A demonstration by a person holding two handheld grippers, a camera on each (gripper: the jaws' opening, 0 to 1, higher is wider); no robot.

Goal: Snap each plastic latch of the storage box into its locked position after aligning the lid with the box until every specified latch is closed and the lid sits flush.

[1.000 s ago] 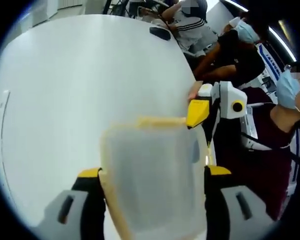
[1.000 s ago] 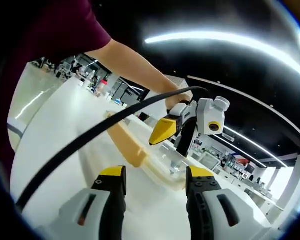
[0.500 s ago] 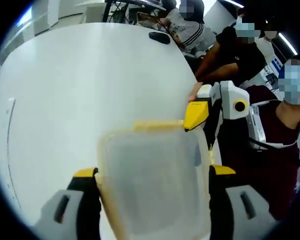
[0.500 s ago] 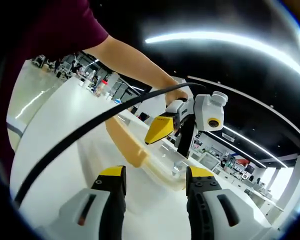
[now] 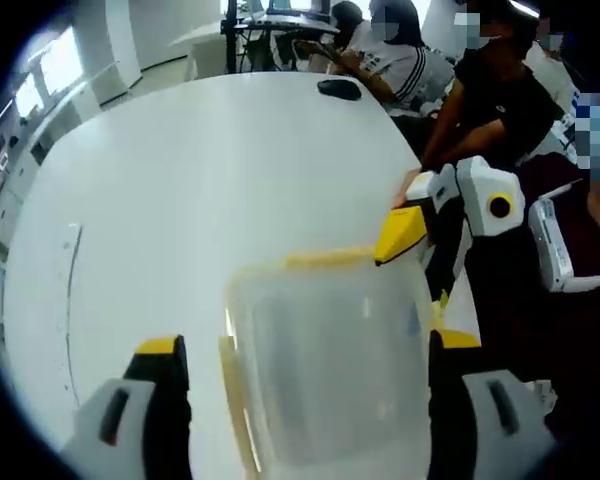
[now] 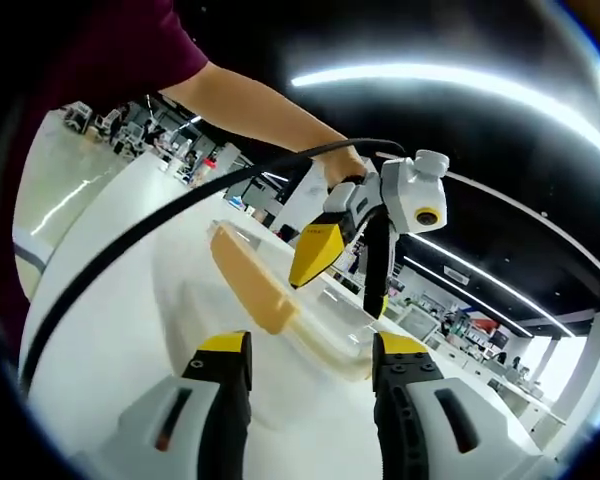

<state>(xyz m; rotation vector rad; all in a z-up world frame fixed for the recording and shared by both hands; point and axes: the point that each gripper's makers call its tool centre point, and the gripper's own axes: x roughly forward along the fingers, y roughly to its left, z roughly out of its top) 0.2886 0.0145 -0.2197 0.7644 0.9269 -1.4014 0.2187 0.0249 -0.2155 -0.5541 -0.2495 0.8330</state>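
A clear plastic storage box [image 5: 330, 370] with its lid on lies on the white table, framed by the two wide-apart jaws of my left gripper [image 5: 305, 350], which is open. A gap shows between its left jaw and the box's side. Pale yellow latches run along the far edge [image 5: 330, 260] and left side [image 5: 235, 400]. My right gripper [image 5: 420, 268] stands open at the box's far right corner, one yellow fingertip on the far latch. In the right gripper view, my right gripper [image 6: 312, 350] points at the box [image 6: 320, 330] and its yellow latch [image 6: 255, 285]. The left gripper [image 6: 340, 290] hangs over the box.
The round white table [image 5: 180, 180] stretches bare to the left and far side. A black mouse [image 5: 340, 88] lies near its far edge, where people [image 5: 410, 60] sit. A black cable [image 6: 160, 250] and the person's arm [image 6: 260, 110] cross the right gripper view.
The left gripper has risen above the box and its jaws stand a little further from the box's sides. The right gripper has stayed at the far latch.
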